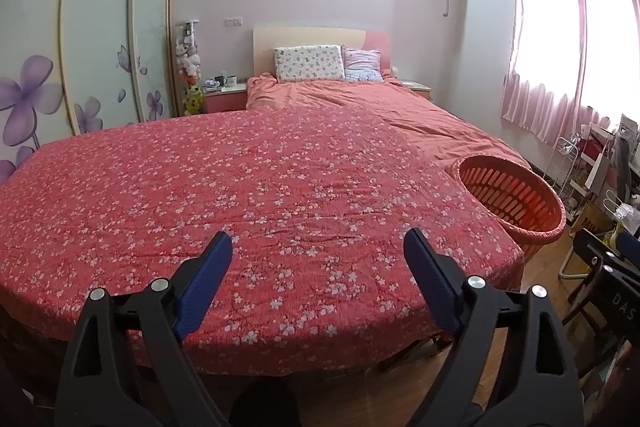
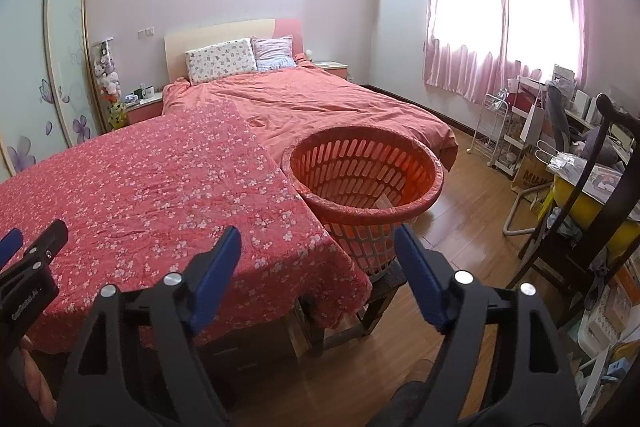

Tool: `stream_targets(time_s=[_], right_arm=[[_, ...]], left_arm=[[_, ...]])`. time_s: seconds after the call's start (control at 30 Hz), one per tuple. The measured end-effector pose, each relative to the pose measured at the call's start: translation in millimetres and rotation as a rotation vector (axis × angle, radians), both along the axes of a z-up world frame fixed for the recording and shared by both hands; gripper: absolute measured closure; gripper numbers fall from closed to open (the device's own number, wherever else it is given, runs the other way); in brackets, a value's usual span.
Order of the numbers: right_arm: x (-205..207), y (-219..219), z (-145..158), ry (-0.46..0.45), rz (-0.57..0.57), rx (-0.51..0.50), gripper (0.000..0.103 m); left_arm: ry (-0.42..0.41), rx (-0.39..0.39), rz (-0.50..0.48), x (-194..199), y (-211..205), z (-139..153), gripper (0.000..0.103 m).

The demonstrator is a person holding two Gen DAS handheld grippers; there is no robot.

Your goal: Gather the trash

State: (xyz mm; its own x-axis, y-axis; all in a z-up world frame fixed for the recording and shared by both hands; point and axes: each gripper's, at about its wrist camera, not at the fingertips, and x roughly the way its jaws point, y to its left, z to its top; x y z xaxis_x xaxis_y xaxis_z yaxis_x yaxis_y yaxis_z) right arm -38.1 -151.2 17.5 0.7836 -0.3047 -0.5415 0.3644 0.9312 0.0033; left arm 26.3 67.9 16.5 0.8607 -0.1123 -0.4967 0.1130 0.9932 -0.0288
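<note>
Both pairs of blue-padded fingers stand wide apart with nothing between them. Seen from its own camera, the left gripper (image 1: 318, 247) hangs above the near part of a flowered red cloth (image 1: 240, 187) spread over a raised surface. The right gripper (image 2: 318, 241) is held off that cloth's right corner, facing the orange slotted basket (image 2: 424, 203), which stands just beside the cloth's edge on a dark wooden stool (image 2: 380, 291). A pale, clear scrap (image 2: 386, 203) lies inside the basket; what it is cannot be told. Behind is a bed (image 2: 320, 99) with two pillows (image 2: 220, 61).
</note>
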Motion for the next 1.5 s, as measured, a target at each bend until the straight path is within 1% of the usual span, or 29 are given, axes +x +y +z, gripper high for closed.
stream_targets(time_s=[0.1,0.17,0.23,0.37,0.67,0.97,1.5], right_arm=[[-0.3,-1.3,-1.6,0.0,-0.015,-0.003,0.017],[-0.6,-1.7,-2.5,-0.001,-0.028,-0.013,0.011],[-1.7,-0.5,-3.8,-0.003,-0.034,-0.019,0.008],[-2.2,-1.8,-5.5,-0.004,-0.055,-0.032,0.006],[-5.5,-1.1,-2.7,-0.021,-0.085,-0.055,0.005],[-8.6,1.7,2.1,-0.045,-0.099,-0.089,0.004],[-10.1,3.6,-2.3,-0.042,-0.1,-0.083,0.004]], left_arm=[[0.006,-0.001,-0.002,-2.5,1.2,-1.9,0.013],[0.007,-0.001,-0.003,-3.9,1.4,-2.1,0.013],[0.008,-0.001,-0.004,-4.7,0.3,-2.2,0.012],[0.008,-0.001,-0.004,-4.5,-0.6,-1.7,0.009],[0.002,-0.001,0.002,-5.9,-2.6,-0.5,0.005],[-0.027,-0.014,0.024,-11.7,0.3,5.2,0.003],[-0.015,-0.026,0.045,-14.8,4.1,4.1,0.003]])
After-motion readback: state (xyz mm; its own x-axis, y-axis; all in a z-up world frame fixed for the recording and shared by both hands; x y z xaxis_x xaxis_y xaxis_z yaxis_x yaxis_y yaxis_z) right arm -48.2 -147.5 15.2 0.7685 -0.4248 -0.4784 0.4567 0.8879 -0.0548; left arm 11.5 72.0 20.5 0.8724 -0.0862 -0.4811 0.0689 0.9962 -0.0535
